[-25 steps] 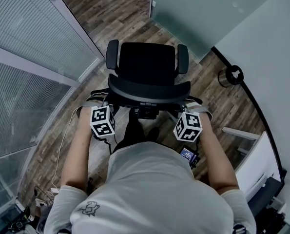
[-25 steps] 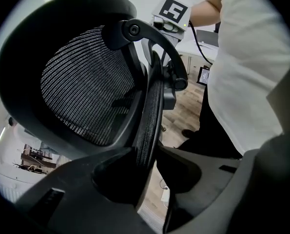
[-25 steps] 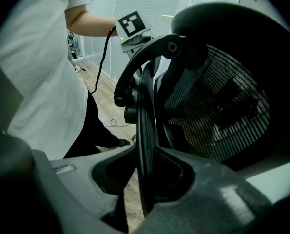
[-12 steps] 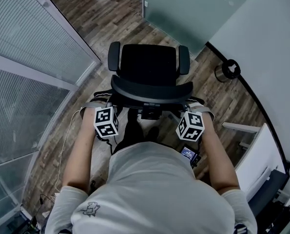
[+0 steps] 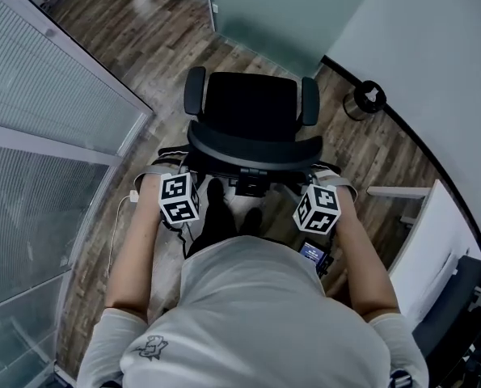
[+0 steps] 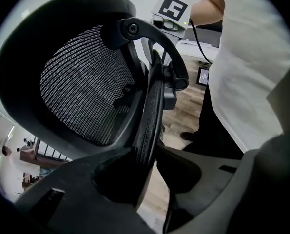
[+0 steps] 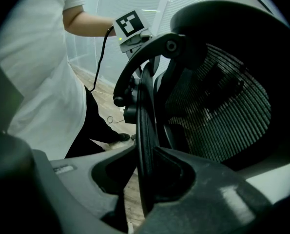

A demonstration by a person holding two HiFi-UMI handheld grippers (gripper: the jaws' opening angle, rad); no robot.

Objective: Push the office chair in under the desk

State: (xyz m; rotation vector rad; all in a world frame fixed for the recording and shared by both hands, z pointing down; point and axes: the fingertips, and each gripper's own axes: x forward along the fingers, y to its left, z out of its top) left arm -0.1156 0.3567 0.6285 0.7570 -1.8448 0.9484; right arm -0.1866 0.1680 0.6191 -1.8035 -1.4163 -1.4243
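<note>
**Office chair held by its backrest on open floor**

A wood-plank floor (image 5: 143, 31) fills the head view. It is bordered at the left by a glass partition with blinds (image 5: 38, 136), at the top by a frosted panel (image 5: 280, 14) and at the upper right by a white wall (image 5: 434, 55). The lower half of the frame is taken up by a person in a white shirt (image 5: 264, 314), with both forearms stretched upward in the picture.

The office chair (image 5: 252, 107) is found in the upper centre, on open floor. Its seat is turned toward the frosted panel, and its curved backrest (image 5: 252, 148) is nearest the person. An armrest is seen at each side of the seat.

A white piece of furniture (image 5: 434, 249) is cut off by the right edge, apart from the chair. Whether it is the desk cannot be told.

The left gripper (image 6: 147, 152) is clenched on the backrest's left end. In its own view the padded edge of the mesh back is seen running between the two jaws. The right gripper (image 7: 145, 152) is clamped in the same way on the right end, with the edge standing upright in its jaws. The two marker cubes (image 5: 179, 199) (image 5: 317, 208) are shown just below the backrest in the head view.

A round bin (image 5: 364, 99) is placed by the wall at the upper right. A pale cable (image 5: 119, 225) is trailed over the floor at the left.
</note>
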